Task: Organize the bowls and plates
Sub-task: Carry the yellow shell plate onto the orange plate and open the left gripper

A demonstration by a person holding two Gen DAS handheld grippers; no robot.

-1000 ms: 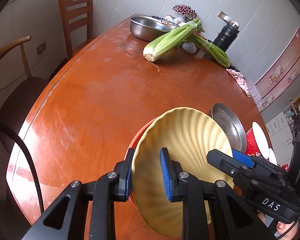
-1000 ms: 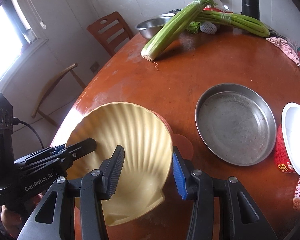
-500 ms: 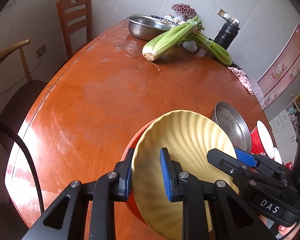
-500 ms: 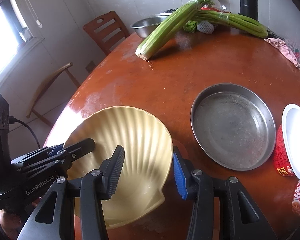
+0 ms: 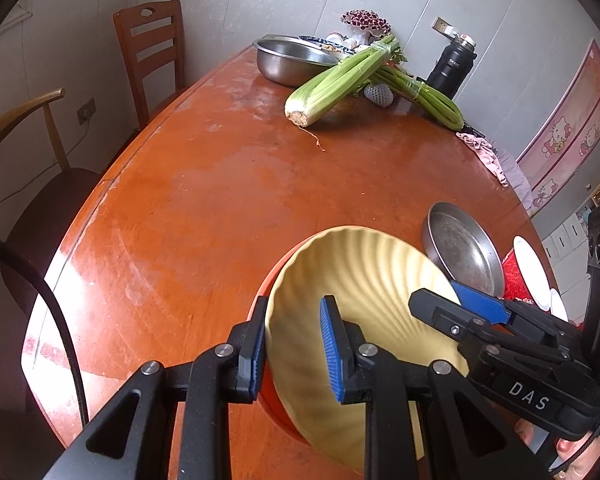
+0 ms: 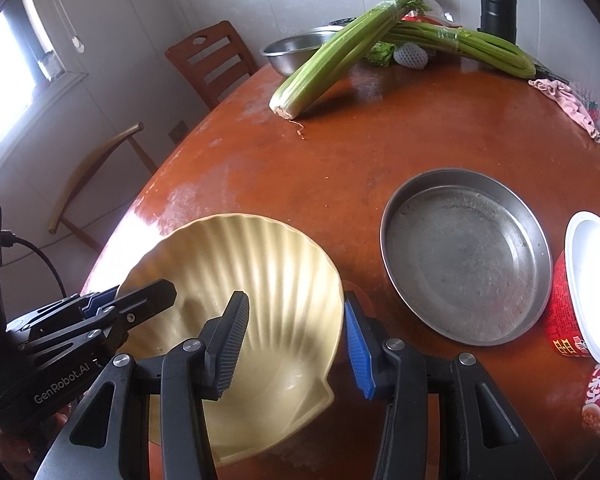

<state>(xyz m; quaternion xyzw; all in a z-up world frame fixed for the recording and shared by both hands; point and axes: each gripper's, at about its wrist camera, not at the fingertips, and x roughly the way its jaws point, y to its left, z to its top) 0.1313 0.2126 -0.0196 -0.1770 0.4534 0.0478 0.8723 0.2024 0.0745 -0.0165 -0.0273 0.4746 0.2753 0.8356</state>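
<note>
On the near edge of the table [image 5: 204, 208] | yellow bowl [image 5: 364, 280] sits in orange bowl [image 5: 270, 292] | left gripper [image 5: 294, 348] squeezes both rims on the left | right gripper [image 6: 296, 340] squeezes them on the right | metal pan [image 6: 466, 256] beside, right

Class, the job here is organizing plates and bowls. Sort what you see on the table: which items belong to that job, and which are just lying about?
Belongs to the job:
- yellow shell-shaped bowl
- orange bowl beneath it
- steel plate
- steel basin

Lying about:
- celery bunches
- black flask
- pink cloth
- red instant-noodle cup
</note>
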